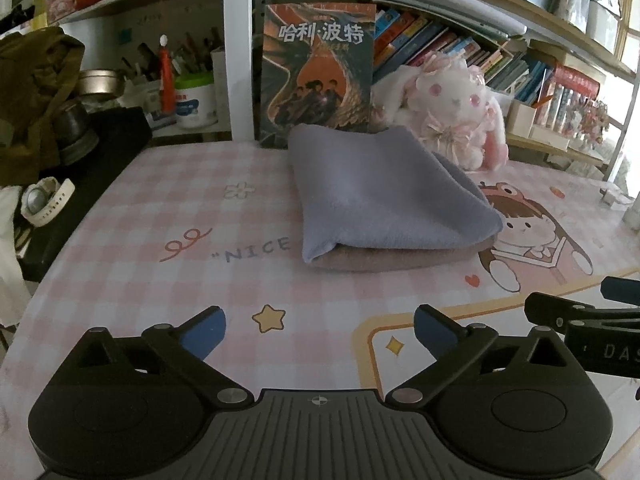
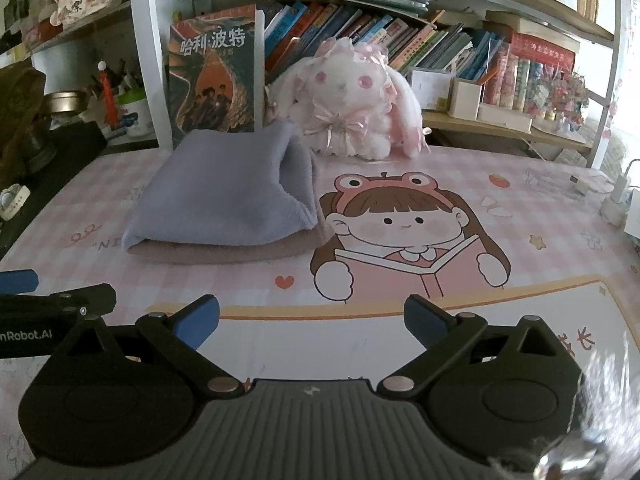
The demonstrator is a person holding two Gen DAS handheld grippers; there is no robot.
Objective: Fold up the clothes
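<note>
Your folded fleece cloth [image 1: 384,196], lavender over a tan layer, lies on the counter [image 1: 160,208] just in front of the upright book [image 1: 318,72] titled "哈利·波特", long axis running toward it. The mat reads "NICE" beside the cloth. Your left hand-held gripper [image 1: 320,330] and right hand-held gripper [image 2: 312,320] both gape empty, short of the cloth.

pink checked cartoon desk mat [image 1: 168,216] | upright dark-covered paperback book [image 1: 318,74] at back | white-and-pink plush rabbit [image 2: 344,110] beside it | white wristwatch [image 1: 46,200] at left edge | white charger [image 2: 618,200] far right
</note>
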